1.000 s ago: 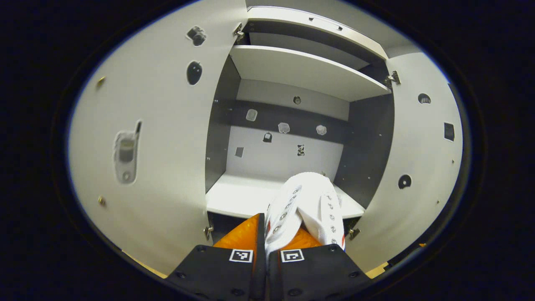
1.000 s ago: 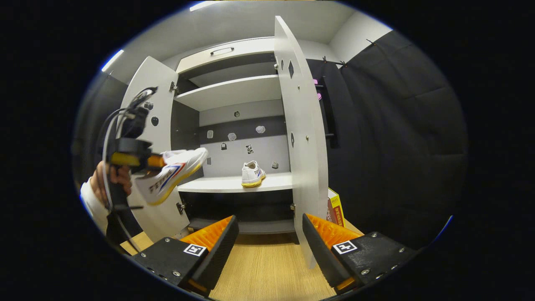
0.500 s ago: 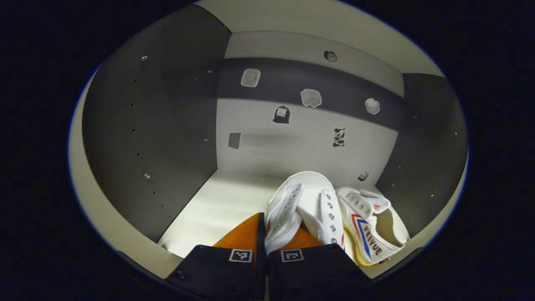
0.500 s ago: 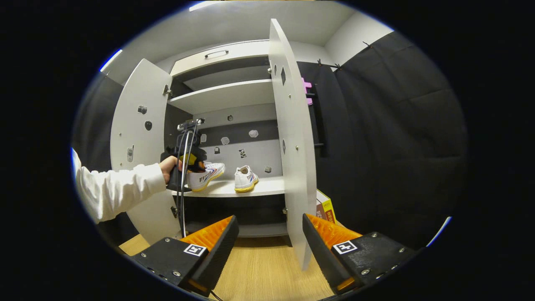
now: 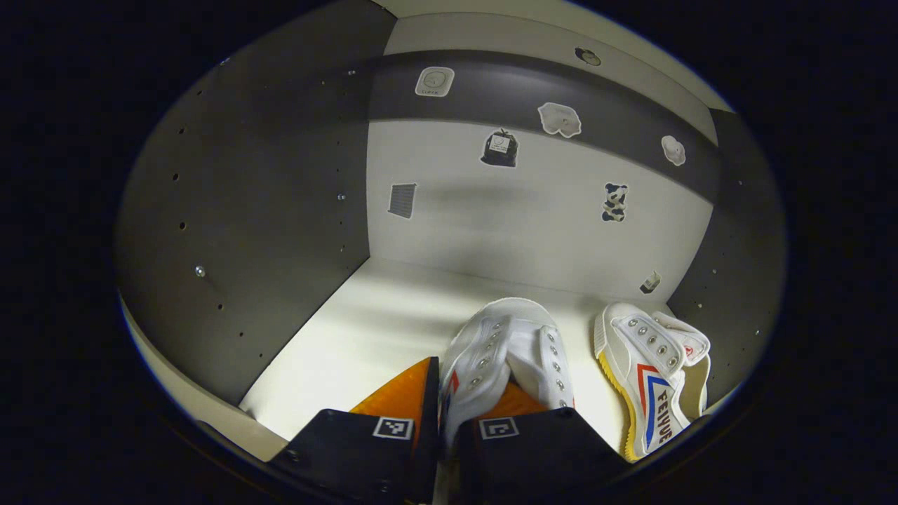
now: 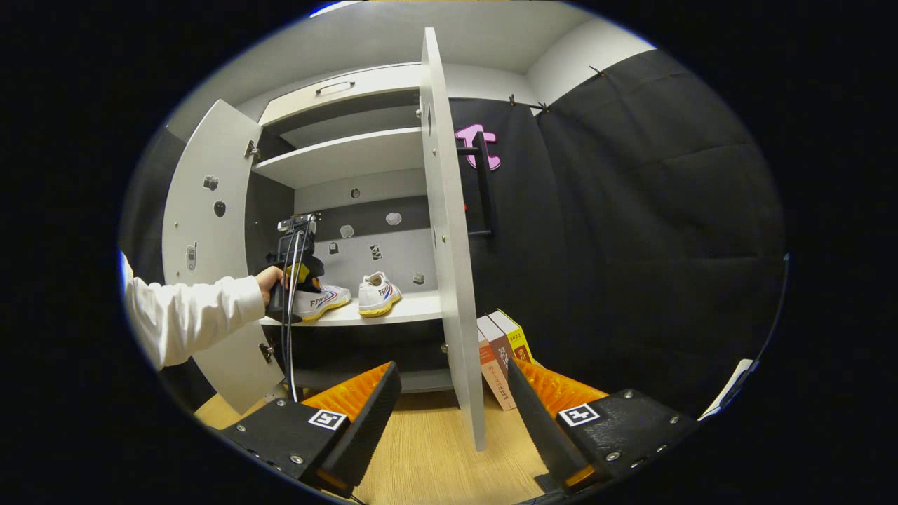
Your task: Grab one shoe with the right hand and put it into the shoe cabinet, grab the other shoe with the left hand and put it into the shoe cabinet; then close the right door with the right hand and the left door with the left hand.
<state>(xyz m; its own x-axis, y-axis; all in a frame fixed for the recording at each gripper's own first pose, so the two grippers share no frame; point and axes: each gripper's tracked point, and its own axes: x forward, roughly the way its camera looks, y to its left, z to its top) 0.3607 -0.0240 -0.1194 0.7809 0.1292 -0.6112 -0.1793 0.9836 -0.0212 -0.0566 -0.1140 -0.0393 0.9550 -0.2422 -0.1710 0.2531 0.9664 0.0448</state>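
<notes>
In the left gripper view, my left gripper [image 5: 456, 393] is shut on a white canvas shoe [image 5: 505, 344] with its toe pointing at the cabinet's back wall. The shoe is low over the white shelf [image 5: 365, 330]. The other white shoe [image 5: 649, 379], with red and blue stripes and a yellow sole, stands just to its right. In the right gripper view, my right gripper [image 6: 452, 375] is open and holds nothing, out in front of the cabinet. That view has the left gripper [image 6: 298, 270] in a hand at the shelf, with the held shoe [image 6: 319, 301] beside the second shoe [image 6: 379, 294].
Both cabinet doors stand open: the left door [image 6: 203, 238] and the right door [image 6: 449, 245], seen edge-on just ahead of my right gripper. Several books [image 6: 501, 340] lean on the wooden floor [image 6: 428, 456] behind the right door. A white sleeve [image 6: 189, 315] reaches in from the left.
My left gripper has gone deeper into the cabinet and brought its shoe down beside the other shoe. The right gripper has swung rightward, still open.
</notes>
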